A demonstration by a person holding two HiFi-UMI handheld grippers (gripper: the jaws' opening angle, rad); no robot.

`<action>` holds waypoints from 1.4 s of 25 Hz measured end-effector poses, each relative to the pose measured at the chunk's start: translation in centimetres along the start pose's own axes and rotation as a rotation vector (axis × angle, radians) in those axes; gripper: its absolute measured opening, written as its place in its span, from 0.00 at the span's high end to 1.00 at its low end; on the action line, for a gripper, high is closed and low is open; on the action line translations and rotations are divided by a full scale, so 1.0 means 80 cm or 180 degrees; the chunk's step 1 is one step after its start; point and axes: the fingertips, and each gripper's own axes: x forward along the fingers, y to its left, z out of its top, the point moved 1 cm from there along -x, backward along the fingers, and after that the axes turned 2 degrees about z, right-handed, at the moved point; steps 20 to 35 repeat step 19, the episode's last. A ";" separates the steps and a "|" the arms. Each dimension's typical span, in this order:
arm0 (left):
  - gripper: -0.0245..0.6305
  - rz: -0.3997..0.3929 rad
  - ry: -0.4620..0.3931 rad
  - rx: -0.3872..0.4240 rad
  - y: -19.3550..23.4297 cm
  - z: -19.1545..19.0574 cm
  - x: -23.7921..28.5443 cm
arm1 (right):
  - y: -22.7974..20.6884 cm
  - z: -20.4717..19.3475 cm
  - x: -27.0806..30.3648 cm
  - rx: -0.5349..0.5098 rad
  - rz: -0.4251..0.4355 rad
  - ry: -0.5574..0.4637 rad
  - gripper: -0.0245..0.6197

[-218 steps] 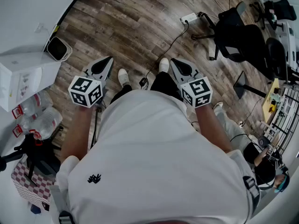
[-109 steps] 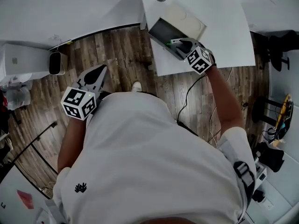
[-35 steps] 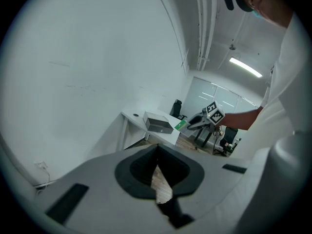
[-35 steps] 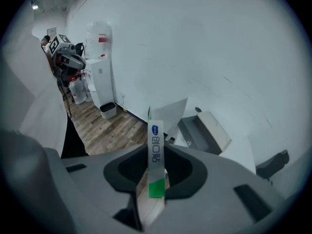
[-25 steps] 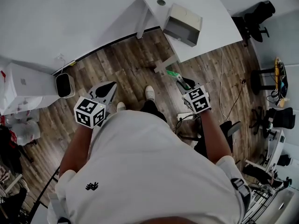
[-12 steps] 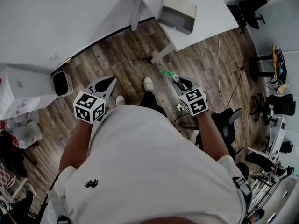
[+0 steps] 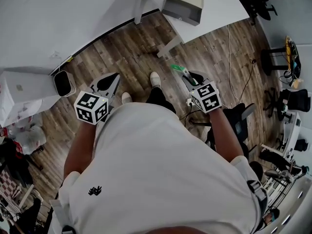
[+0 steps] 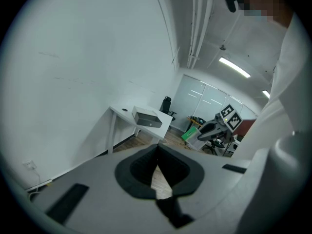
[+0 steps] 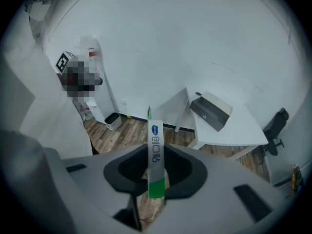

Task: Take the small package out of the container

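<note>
The small green-and-white package sticks out of my right gripper, which is shut on it above the wood floor. In the right gripper view the package stands upright between the jaws of that gripper. The grey open-fronted container sits on the white table far ahead, apart from both grippers; it also shows as the container and the container. My left gripper hangs at the left, shut with nothing in it, tips meeting.
A white bin and a white cabinet stand by the wall at left. Cables and a power strip lie on the floor near my feet. A dark chair is close on the right, with desks behind it.
The table and container have slid toward the top edge of the head view. My right gripper has shifted a little with the package still in it. The left gripper has stayed put.
</note>
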 end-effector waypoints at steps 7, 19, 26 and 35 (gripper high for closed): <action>0.95 0.0051 0.0034 -0.0020 0.005 -0.001 -0.005 | -0.015 0.011 0.000 0.0012 -0.0003 -0.0004 0.81; 0.95 0.0099 0.0044 -0.0035 0.012 0.010 0.023 | -0.055 0.024 0.017 -0.0054 0.0022 0.0015 0.81; 0.95 0.0099 0.0044 -0.0035 0.012 0.010 0.023 | -0.055 0.024 0.017 -0.0054 0.0022 0.0015 0.81; 0.95 0.0099 0.0044 -0.0035 0.012 0.010 0.023 | -0.055 0.024 0.017 -0.0054 0.0022 0.0015 0.81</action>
